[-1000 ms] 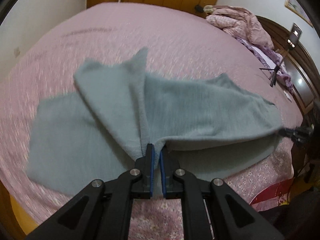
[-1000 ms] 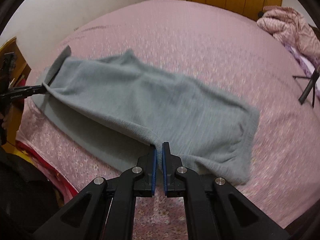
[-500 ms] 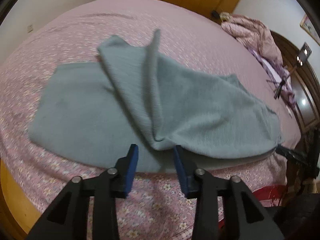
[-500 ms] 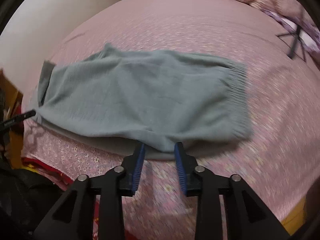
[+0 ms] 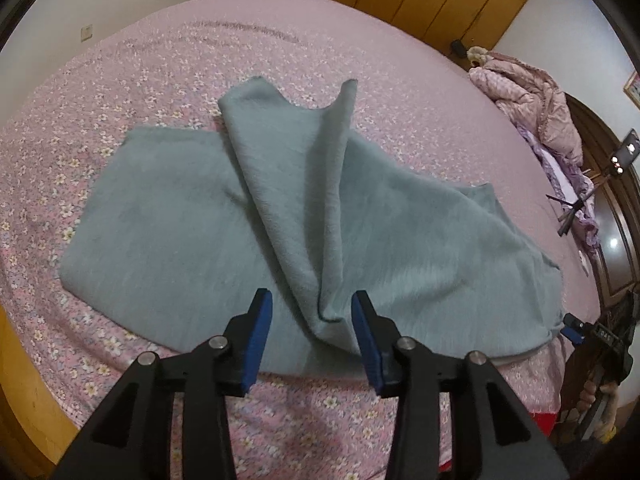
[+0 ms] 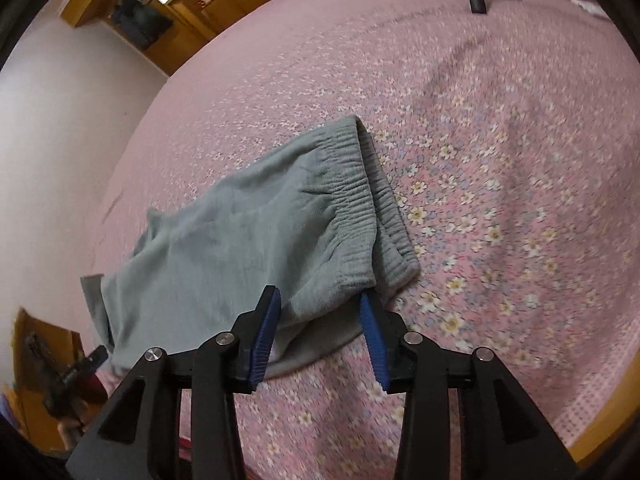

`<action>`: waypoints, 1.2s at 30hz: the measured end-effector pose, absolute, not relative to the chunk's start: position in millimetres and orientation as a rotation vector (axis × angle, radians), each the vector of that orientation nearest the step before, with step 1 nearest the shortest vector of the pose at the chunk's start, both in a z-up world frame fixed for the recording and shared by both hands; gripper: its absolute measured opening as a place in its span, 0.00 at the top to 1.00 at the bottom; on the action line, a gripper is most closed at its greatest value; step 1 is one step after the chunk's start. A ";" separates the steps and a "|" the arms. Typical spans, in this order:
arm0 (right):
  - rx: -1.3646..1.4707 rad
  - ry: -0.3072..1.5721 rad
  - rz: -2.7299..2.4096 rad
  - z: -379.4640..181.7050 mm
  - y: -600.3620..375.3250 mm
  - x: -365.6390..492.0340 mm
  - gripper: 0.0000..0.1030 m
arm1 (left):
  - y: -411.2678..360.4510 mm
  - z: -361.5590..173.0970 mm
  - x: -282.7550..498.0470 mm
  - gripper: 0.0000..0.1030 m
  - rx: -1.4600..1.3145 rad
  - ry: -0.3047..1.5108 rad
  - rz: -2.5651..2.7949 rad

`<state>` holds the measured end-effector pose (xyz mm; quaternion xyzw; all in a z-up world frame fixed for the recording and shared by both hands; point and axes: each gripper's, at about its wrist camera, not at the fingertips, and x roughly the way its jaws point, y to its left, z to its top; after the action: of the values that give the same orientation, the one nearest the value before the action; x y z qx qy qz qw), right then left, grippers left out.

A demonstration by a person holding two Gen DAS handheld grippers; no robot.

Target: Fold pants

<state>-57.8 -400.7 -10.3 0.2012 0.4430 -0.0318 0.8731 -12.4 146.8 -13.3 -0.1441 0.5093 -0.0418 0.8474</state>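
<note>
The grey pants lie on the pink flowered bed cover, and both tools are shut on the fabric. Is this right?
Not quite. The grey pants do lie on the pink flowered bed cover, but both tools are open: the left tool in the left wrist view, the right tool in the right wrist view.

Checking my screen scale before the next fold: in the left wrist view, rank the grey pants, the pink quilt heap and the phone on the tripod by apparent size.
1. Grey pants, largest by far.
2. Pink quilt heap.
3. Phone on the tripod, smallest.
The pants lie nearest the camera, so their lead is partly nearness.
</note>
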 end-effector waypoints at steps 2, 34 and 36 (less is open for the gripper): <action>0.429 0.929 -0.066 -13.2 -400.8 -53.9 0.60 | 139.7 -14.8 -7.6 0.56 -0.293 1.084 -0.063; 0.084 0.896 -0.268 21.7 -368.7 -54.2 0.69 | 228.0 -14.6 -54.6 0.61 -0.402 0.947 0.179; 0.035 0.878 -0.287 28.3 -365.5 -56.5 0.69 | 244.8 -18.9 -54.6 0.61 -0.437 0.943 0.213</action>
<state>-56.5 -365.5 28.3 0.0168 0.4233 -0.1384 0.8952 -54.6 244.8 -18.9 -0.2083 0.4497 0.1017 0.8626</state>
